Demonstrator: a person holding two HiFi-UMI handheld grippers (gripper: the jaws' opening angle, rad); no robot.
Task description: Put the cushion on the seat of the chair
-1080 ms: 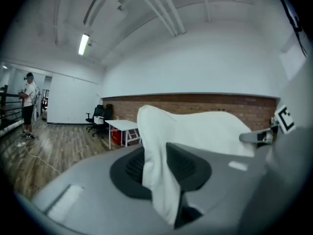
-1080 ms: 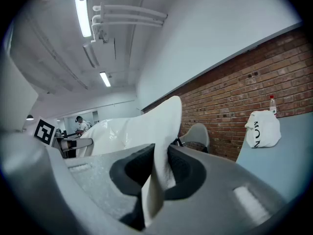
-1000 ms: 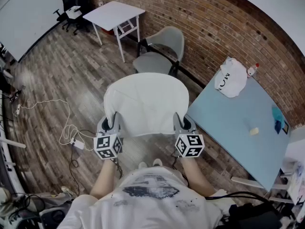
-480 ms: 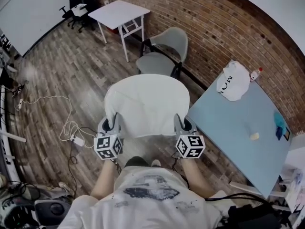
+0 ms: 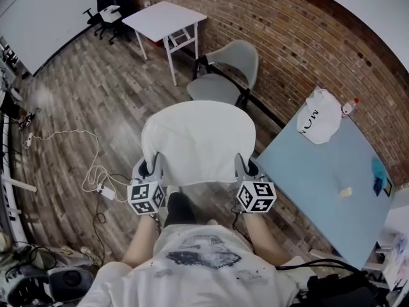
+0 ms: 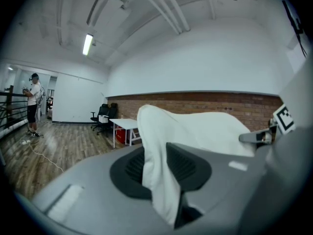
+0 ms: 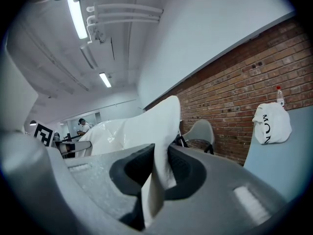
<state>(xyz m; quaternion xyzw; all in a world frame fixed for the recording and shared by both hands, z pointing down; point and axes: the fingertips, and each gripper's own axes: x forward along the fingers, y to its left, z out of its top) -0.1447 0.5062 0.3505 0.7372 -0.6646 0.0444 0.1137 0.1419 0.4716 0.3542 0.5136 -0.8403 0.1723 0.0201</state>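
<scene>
Stepping closer to the chair [image 5: 223, 75], your left gripper [image 5: 152, 169] and right gripper [image 5: 243, 168] pinch the cushion [image 5: 197, 142] by its near corners: soft, light, floppy.

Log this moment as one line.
left gripper: shut on cushion | right gripper: shut on cushion | chair: ahead, seat bare

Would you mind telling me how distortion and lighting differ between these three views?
Head view: fisheye bends the red brick wall into an arc. Left gripper view: dark vignetted corners around the white fabric cushion. Right gripper view: the ceiling tube light blows out.
</scene>
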